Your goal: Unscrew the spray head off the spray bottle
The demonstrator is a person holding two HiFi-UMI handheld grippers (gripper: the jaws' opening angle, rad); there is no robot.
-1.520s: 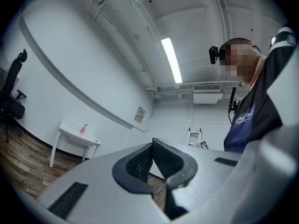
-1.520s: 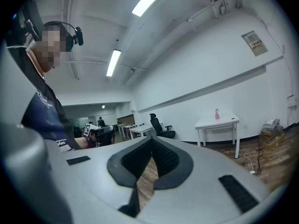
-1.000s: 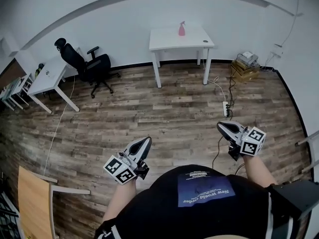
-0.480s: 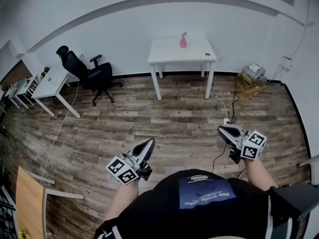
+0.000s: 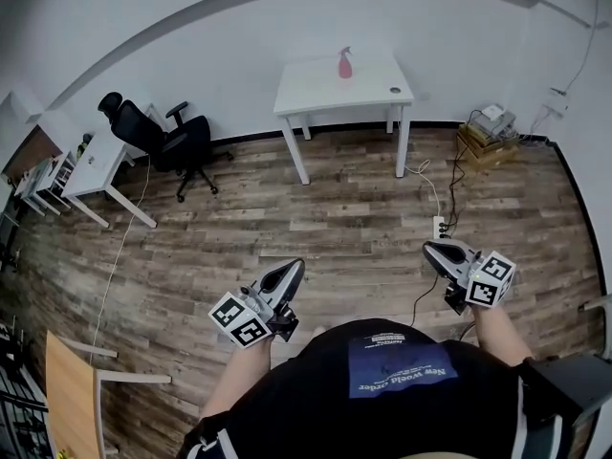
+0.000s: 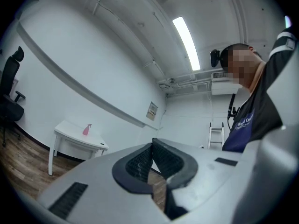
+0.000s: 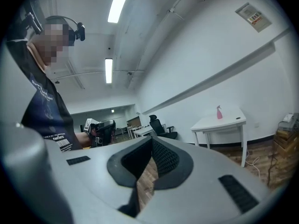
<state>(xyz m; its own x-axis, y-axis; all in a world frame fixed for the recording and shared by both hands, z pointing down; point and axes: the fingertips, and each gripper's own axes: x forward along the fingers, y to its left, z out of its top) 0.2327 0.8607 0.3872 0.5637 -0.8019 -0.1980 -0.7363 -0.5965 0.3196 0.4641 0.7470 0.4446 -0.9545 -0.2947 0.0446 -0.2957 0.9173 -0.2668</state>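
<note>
You held the left gripper (image 5: 292,269) and the right gripper (image 5: 432,250) low in front of your body, above the wood floor (image 5: 316,218), both aimed toward the far wall. Each gripper's fingers were closed tip to tip, with nothing between them. The pink spray bottle (image 5: 344,63) stood upright on the white counter (image 5: 311,89) by that wall, well apart from both grippers, its spray head on top. A black office chair (image 5: 167,142) stood left of the counter.
</note>
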